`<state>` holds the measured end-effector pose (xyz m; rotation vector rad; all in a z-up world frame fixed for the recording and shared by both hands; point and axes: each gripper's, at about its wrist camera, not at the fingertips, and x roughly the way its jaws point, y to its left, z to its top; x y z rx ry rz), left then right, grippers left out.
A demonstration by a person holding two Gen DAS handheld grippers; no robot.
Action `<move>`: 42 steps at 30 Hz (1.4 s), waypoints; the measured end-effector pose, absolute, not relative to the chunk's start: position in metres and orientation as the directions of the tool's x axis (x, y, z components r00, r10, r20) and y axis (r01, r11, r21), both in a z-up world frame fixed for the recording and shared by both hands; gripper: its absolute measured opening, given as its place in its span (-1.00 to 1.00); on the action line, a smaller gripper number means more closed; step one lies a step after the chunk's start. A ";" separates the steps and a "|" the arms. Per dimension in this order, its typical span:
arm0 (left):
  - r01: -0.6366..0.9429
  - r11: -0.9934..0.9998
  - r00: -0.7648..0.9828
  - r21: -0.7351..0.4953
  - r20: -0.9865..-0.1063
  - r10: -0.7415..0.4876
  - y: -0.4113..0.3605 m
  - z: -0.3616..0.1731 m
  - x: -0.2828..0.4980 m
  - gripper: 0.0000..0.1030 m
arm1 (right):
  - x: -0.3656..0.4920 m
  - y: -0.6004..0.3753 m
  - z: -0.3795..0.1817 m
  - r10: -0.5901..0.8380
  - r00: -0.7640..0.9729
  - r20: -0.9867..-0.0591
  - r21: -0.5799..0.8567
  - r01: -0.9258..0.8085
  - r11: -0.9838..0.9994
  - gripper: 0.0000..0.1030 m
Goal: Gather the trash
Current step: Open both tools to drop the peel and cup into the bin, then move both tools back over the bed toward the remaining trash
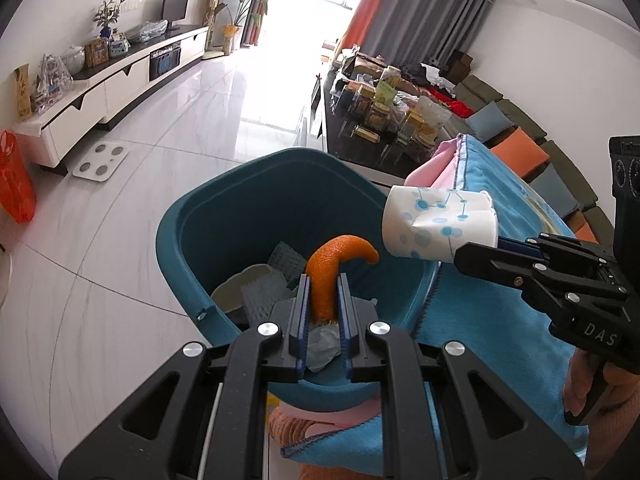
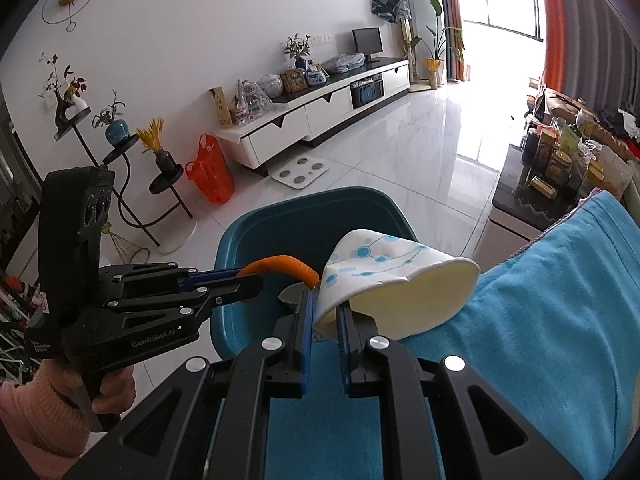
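While a curl of orange peel (image 1: 326,276) sits clamped in the left gripper (image 1: 324,300) at lower centre of its view, the right gripper (image 2: 325,312) pinches a crushed paper cup (image 2: 396,284) by its rim. Both hang over a teal bin (image 1: 224,216), whose contents, grey scraps and crumpled paper, are partly hidden behind the fingers. A blue towel (image 2: 560,320) runs off frame at right.

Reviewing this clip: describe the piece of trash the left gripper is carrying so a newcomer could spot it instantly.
Start at the teal bin on the white tiled floor. Above its opening, the left gripper is shut on a curved strip of orange peel. It is the only bright orange, hooked piece there, unlike the white paper cup with blue dots beside it, held by the right gripper.
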<state>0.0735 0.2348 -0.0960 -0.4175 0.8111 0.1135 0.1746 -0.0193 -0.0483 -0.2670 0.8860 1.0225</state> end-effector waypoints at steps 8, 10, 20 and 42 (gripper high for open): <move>-0.275 0.897 0.669 -0.345 -0.739 -0.080 0.244 -0.110 0.081 -0.74 | 0.179 -0.006 -0.056 0.602 0.205 -0.772 0.189 -0.830 0.525 -0.77; -0.284 0.891 0.662 -0.353 -0.745 -0.084 0.248 -0.115 0.083 -0.73 | 0.182 -0.002 -0.058 0.595 0.198 -0.779 0.193 -0.827 0.528 -0.77; -0.315 0.877 0.653 -0.362 -0.753 -0.077 0.253 -0.125 0.084 -0.71 | 0.196 -0.003 -0.063 0.594 0.194 -0.781 0.225 -0.799 0.558 -0.68; -0.104 0.969 0.825 -0.224 -0.564 -0.042 0.170 -0.045 0.043 0.58 | 0.174 -0.122 -0.025 0.708 0.321 -0.629 0.329 -0.715 0.617 -0.12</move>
